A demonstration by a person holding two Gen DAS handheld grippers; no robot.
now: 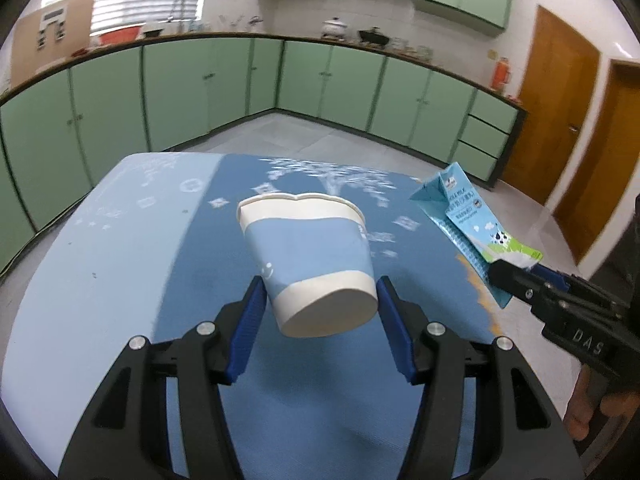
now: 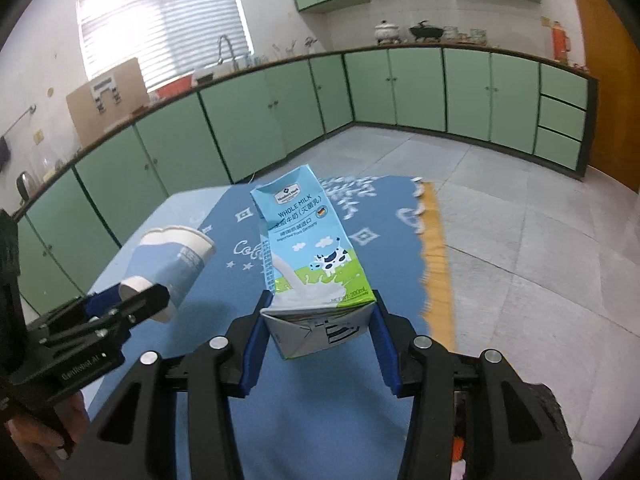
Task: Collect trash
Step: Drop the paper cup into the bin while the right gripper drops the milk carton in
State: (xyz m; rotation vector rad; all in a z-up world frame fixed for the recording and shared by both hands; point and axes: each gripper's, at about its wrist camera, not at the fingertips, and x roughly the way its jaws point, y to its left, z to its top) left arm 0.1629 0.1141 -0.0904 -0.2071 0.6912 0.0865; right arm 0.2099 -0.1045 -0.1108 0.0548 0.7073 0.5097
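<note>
Two grippers each squeeze trash above the tabletop (image 1: 120,280): left gripper (image 1: 322,300) grips the paper cup (image 1: 308,248), right gripper (image 2: 320,316) the milk carton (image 2: 312,256), ready for binning.

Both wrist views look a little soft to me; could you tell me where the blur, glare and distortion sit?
Left wrist view: the blue-and-white paper cup between the left gripper fingers is slightly smeared, the counter line bows strongly, and the window is blown out. Right wrist view: the light-blue milk carton in the right gripper reads sharply, the blue patterned tablecloth edge streaks, and dark vignette fills the corners.
</note>
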